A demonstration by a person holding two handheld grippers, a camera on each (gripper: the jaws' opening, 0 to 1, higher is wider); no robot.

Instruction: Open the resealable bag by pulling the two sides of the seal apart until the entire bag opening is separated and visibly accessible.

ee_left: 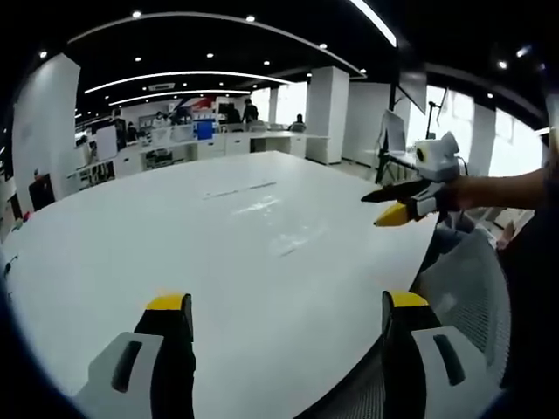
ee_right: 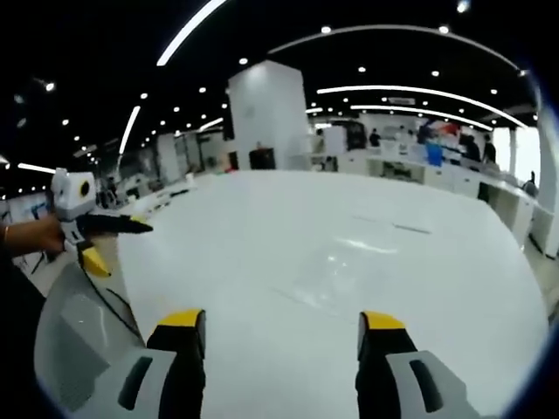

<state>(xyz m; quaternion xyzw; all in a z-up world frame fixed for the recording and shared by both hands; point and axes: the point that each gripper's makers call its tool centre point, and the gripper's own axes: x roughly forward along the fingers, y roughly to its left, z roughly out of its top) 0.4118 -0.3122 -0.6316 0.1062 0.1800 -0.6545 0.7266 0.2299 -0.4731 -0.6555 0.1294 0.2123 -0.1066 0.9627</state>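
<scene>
My left gripper [ee_left: 286, 305] is open above the near edge of a large white table [ee_left: 218, 262], with nothing between its yellow-tipped jaws. My right gripper [ee_right: 281, 321] is open over the same table [ee_right: 349, 288], also holding nothing. Each gripper shows in the other's view, held in a hand with its jaws spread: the right gripper [ee_left: 371, 211] and the left gripper [ee_right: 122, 249]. Faint glossy streaks [ee_left: 262, 205] lie mid-table and show again in the right gripper view [ee_right: 367, 246]. They are too faint to tell whether this is the clear bag.
A grey mesh chair back [ee_left: 472, 279] stands against the table's near edge between the hands, and shows as well in the right gripper view [ee_right: 70, 332]. Beyond the table are office desks [ee_left: 210, 144], white pillars [ee_right: 266, 113] and distant people.
</scene>
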